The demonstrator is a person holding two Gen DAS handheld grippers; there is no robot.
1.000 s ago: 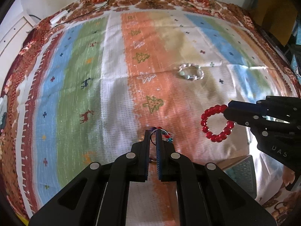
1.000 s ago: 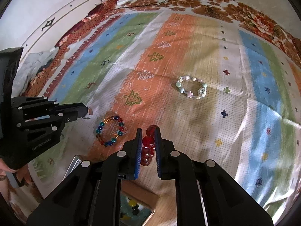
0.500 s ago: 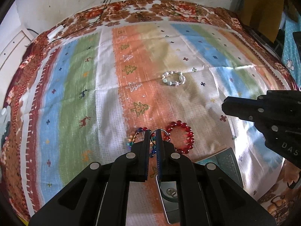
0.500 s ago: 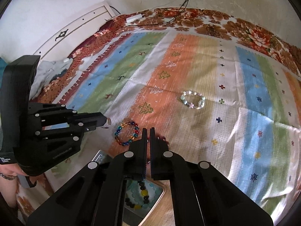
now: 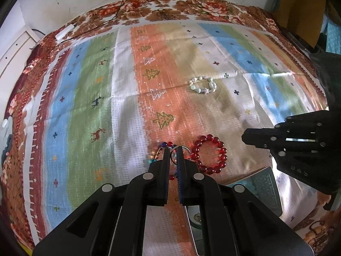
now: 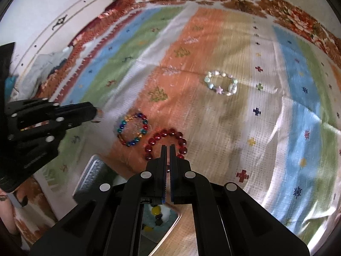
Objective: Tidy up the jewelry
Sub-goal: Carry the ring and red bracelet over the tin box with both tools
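Observation:
A red bead bracelet lies on the striped cloth, also in the right wrist view. A multicoloured bead bracelet lies beside it, partly behind my left fingers. A pale bracelet with a star bead lies farther back. My left gripper is shut on a small silver ring held above the cloth. My right gripper is shut and empty above the red bracelet; it shows at the right of the left wrist view.
An open jewelry box with a teal lid sits at the near edge, with yellow and dark beads inside. White furniture stands at the left. Cables and a white adapter lie at the far edge.
The right gripper let go of the red bracelet, which now lies on the cloth, and closed empty. Both grippers lifted back from the cloth; the left still holds the ring.

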